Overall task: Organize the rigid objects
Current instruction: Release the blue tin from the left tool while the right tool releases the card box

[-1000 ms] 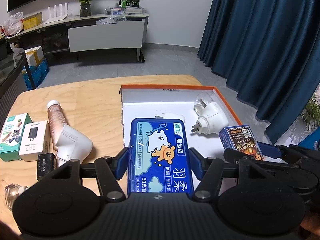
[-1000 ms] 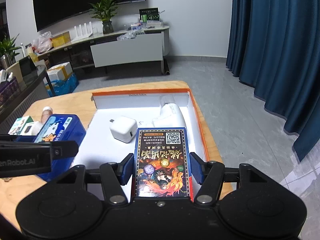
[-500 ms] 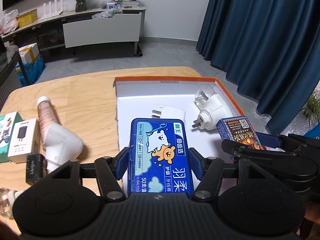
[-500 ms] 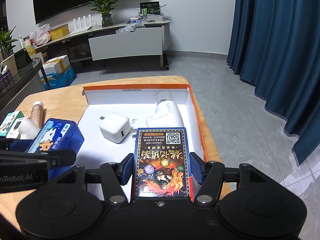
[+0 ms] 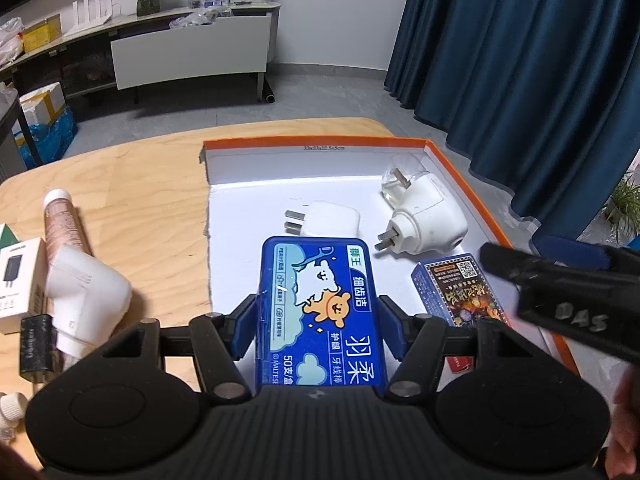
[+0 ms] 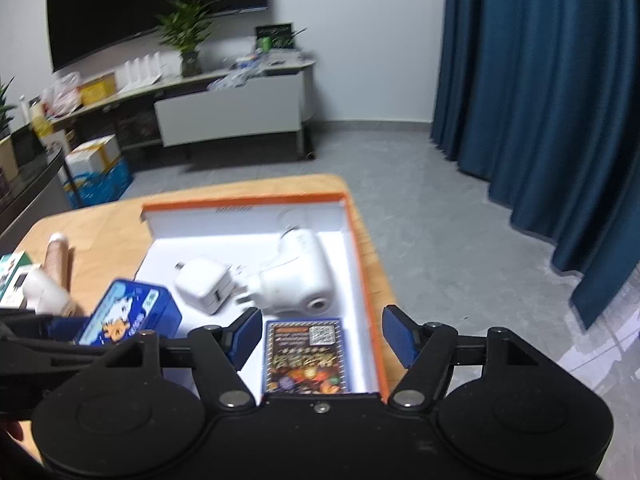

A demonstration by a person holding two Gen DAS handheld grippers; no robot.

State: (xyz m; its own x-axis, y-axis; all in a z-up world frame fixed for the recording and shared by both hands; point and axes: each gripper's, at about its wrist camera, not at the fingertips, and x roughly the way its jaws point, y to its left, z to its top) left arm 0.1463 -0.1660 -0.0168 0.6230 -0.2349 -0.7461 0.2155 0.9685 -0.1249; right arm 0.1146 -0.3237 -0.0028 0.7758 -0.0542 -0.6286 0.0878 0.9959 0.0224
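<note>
Released since a moment ago, the dark rectangular card box with fiery artwork (image 6: 306, 356) now lies flat in the near right corner of the shallow white tray with orange rim (image 6: 362, 248), no longer pinched. The right gripper (image 6: 320, 336) has its jaws opening, pads clear on both sides of the card box, which sits between them untouched. The left gripper (image 5: 318, 328) has come forward and lower over the tray; its jaws are closed on the blue rectangular tin with a cartoon bear (image 5: 320, 312), carried above the tray's near left part.

Beyond these lie a white square wall charger (image 5: 332, 220) and a white rounded plug-in device (image 5: 428, 224) on the tray floor. As I judge it, the tin could land on the charger's prongs or knock against the right gripper, since both tools crowd the same end.

On the pale wooden table (image 5: 140, 200) to the left wait a white angled plastic nozzle (image 5: 86, 296) and a pink tube (image 5: 62, 220). Behind are grey floor tiles, navy curtains and a low cluttered sideboard.
</note>
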